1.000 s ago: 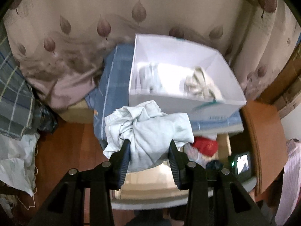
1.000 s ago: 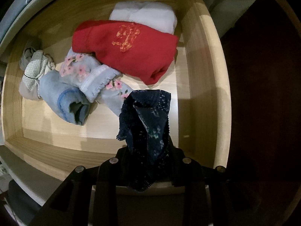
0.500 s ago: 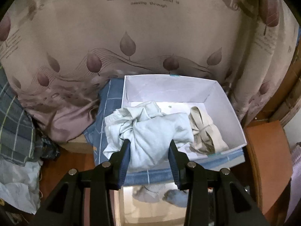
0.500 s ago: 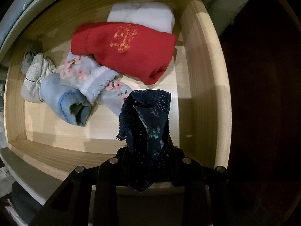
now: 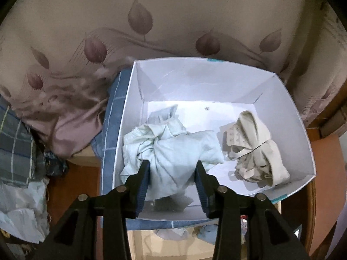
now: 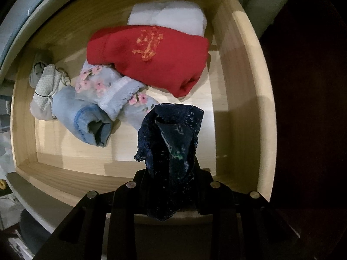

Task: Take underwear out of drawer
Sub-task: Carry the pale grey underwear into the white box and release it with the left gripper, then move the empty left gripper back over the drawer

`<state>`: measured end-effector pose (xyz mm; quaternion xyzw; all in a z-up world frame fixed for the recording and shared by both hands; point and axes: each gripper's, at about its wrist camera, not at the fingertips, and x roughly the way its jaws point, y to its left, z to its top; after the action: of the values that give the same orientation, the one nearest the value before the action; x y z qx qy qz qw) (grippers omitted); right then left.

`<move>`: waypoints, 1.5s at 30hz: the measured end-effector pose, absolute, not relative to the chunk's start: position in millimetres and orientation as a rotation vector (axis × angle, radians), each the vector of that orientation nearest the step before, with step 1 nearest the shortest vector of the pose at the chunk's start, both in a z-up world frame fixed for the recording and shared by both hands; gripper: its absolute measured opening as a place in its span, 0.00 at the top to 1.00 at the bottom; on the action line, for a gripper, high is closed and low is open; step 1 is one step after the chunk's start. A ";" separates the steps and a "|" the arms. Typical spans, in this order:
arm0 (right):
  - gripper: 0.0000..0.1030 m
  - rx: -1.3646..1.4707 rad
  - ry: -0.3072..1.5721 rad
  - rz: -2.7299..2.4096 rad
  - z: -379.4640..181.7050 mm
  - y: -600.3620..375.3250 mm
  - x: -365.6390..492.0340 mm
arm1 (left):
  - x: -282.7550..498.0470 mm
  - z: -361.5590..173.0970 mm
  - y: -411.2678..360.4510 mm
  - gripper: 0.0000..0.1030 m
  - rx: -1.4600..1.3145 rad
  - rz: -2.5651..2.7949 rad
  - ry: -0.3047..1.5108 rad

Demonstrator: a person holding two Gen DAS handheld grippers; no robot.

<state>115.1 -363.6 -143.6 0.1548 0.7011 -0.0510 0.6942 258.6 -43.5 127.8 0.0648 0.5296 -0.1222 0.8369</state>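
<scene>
In the left wrist view my left gripper (image 5: pixel 172 173) hangs over a white box (image 5: pixel 303 130). A crumpled pale green underwear piece (image 5: pixel 173 149) fills the gap between its jaws, which are opening; both pads still touch the cloth. A beige bra (image 5: pixel 256 147) lies in the box at the right. In the right wrist view my right gripper (image 6: pixel 171 171) points down into the wooden drawer (image 6: pixel 240 86), shut on dark blue lace underwear (image 6: pixel 173 130) lifted off the drawer floor.
The drawer holds a red garment (image 6: pixel 156 56), a white one (image 6: pixel 169 15), floral underwear (image 6: pixel 104 86), a light blue roll (image 6: pixel 80 117) and a grey mesh piece (image 6: pixel 45 84). A leaf-print curtain (image 5: pixel 151 32) hangs behind the box, which rests on blue checked cloth (image 5: pixel 110 119).
My left gripper has carried the pale garment forward from over the drawer to above the white box and lowered it inside. The right gripper has barely moved.
</scene>
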 end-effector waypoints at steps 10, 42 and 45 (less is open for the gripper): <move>0.74 0.339 1.572 -0.121 -145.4 -364.6 119.8 | 253.4 135.6 -35.3 0.45 0.096 -0.288 1.138; 0.74 0.311 1.522 -0.128 -134.7 -330.7 118.5 | 92.3 24.8 37.8 0.45 0.056 -0.084 1.177; 0.74 0.326 1.503 -0.102 -132.2 -332.3 118.1 | 86.4 7.6 36.8 0.45 0.046 -0.041 1.192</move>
<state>118.1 -332.3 -132.2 0.1473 0.6792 -0.0462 0.7175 86.4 36.8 7.6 0.0214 0.5613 -0.0195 0.8271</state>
